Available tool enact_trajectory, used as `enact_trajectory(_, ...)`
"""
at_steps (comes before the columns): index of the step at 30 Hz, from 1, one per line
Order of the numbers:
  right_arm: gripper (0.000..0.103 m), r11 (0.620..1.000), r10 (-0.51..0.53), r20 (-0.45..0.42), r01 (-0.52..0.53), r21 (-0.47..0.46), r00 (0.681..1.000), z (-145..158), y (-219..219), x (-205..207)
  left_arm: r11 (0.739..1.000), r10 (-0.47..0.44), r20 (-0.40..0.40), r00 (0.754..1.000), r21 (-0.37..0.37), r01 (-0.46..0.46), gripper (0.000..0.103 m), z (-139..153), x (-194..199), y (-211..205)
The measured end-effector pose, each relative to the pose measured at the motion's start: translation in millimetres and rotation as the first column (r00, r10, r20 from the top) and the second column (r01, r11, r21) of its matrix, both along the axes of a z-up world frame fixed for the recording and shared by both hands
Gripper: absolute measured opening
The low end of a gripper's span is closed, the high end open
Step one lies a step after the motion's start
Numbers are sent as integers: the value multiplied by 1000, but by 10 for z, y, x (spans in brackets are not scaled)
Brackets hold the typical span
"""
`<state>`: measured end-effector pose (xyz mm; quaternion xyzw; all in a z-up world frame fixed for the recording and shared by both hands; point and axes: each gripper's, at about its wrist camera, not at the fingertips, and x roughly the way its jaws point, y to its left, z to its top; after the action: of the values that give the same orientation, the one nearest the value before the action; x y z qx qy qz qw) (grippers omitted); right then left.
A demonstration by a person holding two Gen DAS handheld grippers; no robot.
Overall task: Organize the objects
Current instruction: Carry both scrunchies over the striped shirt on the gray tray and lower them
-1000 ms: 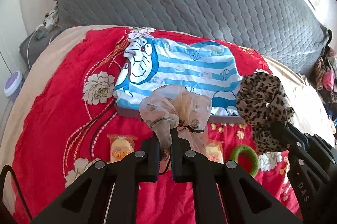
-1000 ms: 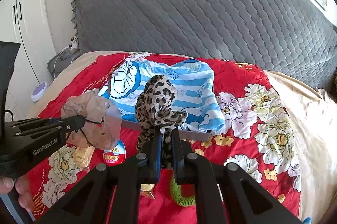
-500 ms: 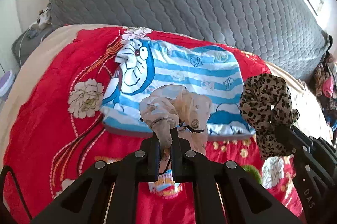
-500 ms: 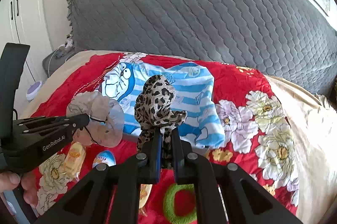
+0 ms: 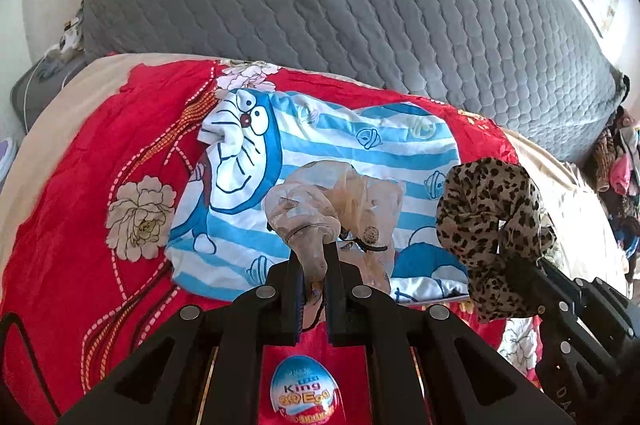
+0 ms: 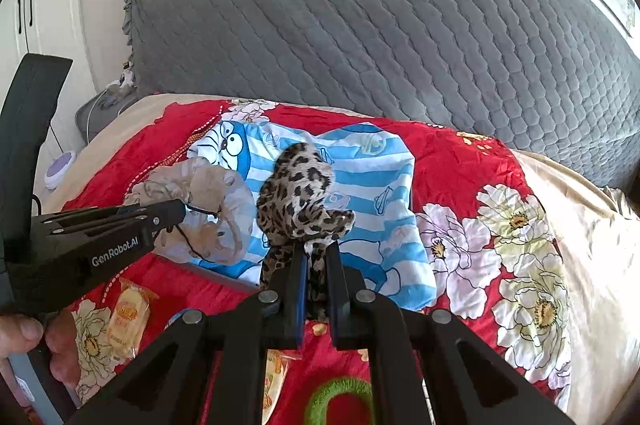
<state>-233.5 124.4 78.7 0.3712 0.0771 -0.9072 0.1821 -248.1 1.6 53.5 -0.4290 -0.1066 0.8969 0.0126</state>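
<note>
Now, in the left wrist view, the left gripper [image 5: 312,257] is staying clamped tight on the sheer beige scrunchie [image 5: 332,209], which is hanging in the air over the near edge of the blue striped cartoon cloth [image 5: 320,145]; that cloth is sitting nearer and larger than a second ago, so the tongs are travelling toward it across the red floral bedspread [image 5: 80,185], and a foil-wrapped egg [image 5: 304,391] is now showing below the jaws where snack packets lay before. To the right, the right gripper [image 5: 516,265] is carrying the leopard-print scrunchie [image 5: 488,225] alongside. In the right wrist view, the right gripper [image 6: 316,257] is likewise pinching the leopard-print scrunchie [image 6: 300,197] shut between its jaws, above the near side of the cartoon cloth [image 6: 380,161], while the left gripper [image 6: 176,213] is holding the beige scrunchie [image 6: 212,201] at the left. A green ring [image 6: 340,401] and a snack packet [image 6: 126,321] are lying nearer, still uncollected. Both scrunchies are probably heading for the cloth together
</note>
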Motion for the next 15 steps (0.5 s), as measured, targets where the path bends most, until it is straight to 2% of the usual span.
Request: enact_trajectory(15,8,1000,12,-20,-12,17,1000,32,-159,-266,1000,4,-3,1000,7,-4,8,-62,-270,-47)
